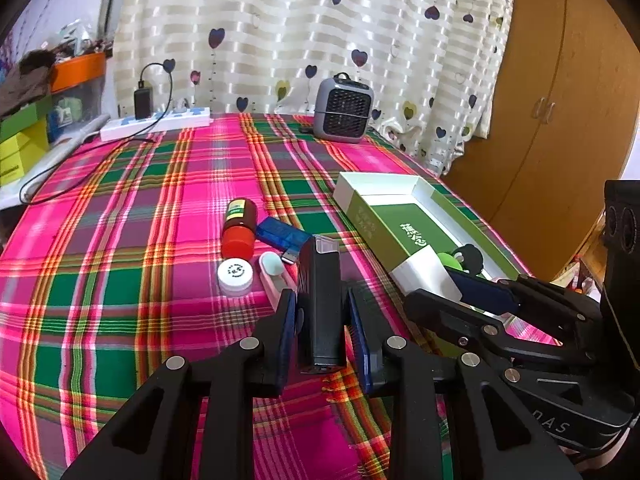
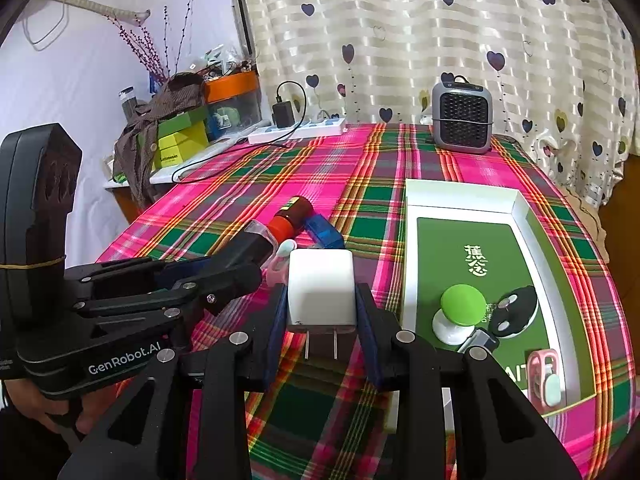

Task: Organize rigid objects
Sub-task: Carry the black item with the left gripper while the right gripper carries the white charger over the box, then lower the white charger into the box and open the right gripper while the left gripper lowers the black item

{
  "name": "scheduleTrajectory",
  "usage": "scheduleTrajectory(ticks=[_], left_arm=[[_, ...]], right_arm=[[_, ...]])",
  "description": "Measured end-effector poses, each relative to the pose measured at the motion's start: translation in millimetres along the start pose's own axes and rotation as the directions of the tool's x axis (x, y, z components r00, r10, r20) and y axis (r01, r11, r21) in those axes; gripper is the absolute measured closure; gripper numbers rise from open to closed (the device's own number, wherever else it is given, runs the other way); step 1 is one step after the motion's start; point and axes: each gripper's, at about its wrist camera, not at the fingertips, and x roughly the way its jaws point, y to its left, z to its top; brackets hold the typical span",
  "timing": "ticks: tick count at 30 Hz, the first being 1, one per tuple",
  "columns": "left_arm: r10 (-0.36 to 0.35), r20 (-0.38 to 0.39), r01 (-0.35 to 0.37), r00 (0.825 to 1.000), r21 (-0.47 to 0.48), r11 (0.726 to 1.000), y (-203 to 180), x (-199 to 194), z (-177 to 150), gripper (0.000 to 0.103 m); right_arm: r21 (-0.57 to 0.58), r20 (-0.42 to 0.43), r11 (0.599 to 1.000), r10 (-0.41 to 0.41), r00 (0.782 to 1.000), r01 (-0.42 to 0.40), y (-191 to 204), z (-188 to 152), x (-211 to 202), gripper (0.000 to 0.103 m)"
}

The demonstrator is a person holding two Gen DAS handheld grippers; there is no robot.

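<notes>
My left gripper (image 1: 320, 308) is shut on a slim black device with a clear cap (image 1: 320, 280), held upright just above the plaid tablecloth. My right gripper (image 2: 321, 298) is shut on a white plug adapter (image 2: 320, 284), prongs pointing back toward the camera, left of the green and white box tray (image 2: 520, 208). The tray holds a green-topped white knob (image 2: 460, 308), a black round item (image 2: 516, 312) and a pink clip (image 2: 546, 376). Loose on the cloth lie a red bottle (image 1: 239, 228), a blue flat stick (image 1: 282, 236), a white round lid (image 1: 235, 276) and a pink and mint piece (image 1: 272, 270).
A grey mini heater (image 1: 344, 110) stands at the table's back edge, and a white power strip (image 1: 156, 122) with a black charger and cable lies at the back left. Stacked boxes (image 2: 180, 140) crowd the left side. A wooden wardrobe (image 1: 560, 120) stands to the right.
</notes>
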Motion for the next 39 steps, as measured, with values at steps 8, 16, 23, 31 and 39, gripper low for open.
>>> scheduleTrajectory(ticks=[8,16,23,31,39], left_arm=[[-0.021,0.002,0.021,1.000,0.018,1.000,-11,2,3,0.078],[-0.055,-0.001,0.055,0.998,0.046,0.997,-27,6,5,0.078],[-0.082,0.000,0.082,0.997,0.073,0.994,-42,12,13,0.078],[-0.116,-0.007,0.116,0.993,0.108,0.987,-63,18,16,0.078],[-0.146,-0.035,0.150,0.989,0.138,0.979,-82,28,11,0.078]], right_arm=[[0.015,0.013,1.000,-0.018,1.000,0.017,-9,0,-6,0.068],[0.044,0.027,0.998,-0.053,0.998,0.052,-26,-1,-16,0.068],[0.082,0.038,0.992,-0.097,0.995,0.094,-45,-3,-27,0.068],[0.139,0.052,0.978,-0.166,0.985,0.157,-76,-5,-44,0.068],[0.164,0.031,0.969,-0.190,0.981,0.183,-92,-14,-48,0.068]])
